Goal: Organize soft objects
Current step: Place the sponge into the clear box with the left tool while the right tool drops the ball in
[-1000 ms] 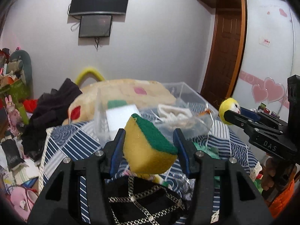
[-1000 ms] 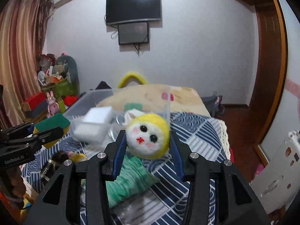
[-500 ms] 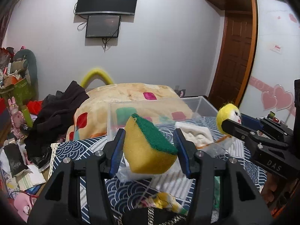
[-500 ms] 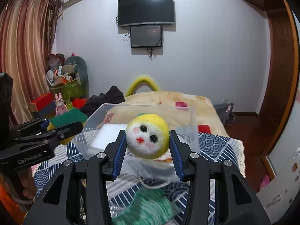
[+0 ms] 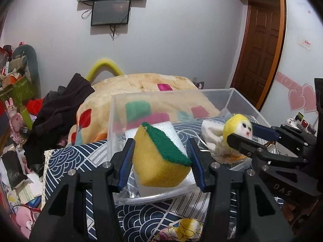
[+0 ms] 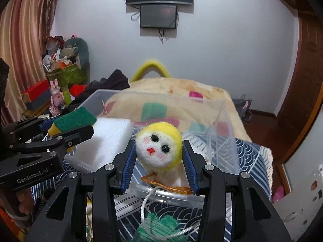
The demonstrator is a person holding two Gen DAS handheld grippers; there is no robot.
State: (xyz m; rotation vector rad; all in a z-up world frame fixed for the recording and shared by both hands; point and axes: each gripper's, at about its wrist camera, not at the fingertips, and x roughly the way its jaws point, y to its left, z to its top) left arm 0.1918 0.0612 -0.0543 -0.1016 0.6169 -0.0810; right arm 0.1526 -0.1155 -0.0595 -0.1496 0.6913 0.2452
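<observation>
My left gripper [image 5: 161,157] is shut on a yellow sponge with a green scrub top [image 5: 159,161], held over the near left part of a clear plastic bin [image 5: 238,98]. My right gripper [image 6: 158,153] is shut on a yellow and white felt ball with a face [image 6: 159,146], held over the bin's near edge [image 6: 171,191]. Each gripper shows in the other view: the right one [image 5: 242,139] and the left one [image 6: 70,127]. Inside the bin lie a white foam block [image 6: 109,137] and a white cloth item [image 5: 212,131].
The bin stands on a blue patterned bedspread [image 5: 66,161]. A green knitted item [image 6: 159,230] with a white cord and a yellow printed cloth [image 5: 181,230] lie in front of it. A beige quilt [image 5: 145,84], dark clothes [image 5: 58,109] and left-side clutter [image 6: 60,68] lie beyond.
Both grippers have moved forward toward the bin, still holding the sponge and the felt ball. They now hang over the bin's near side.
</observation>
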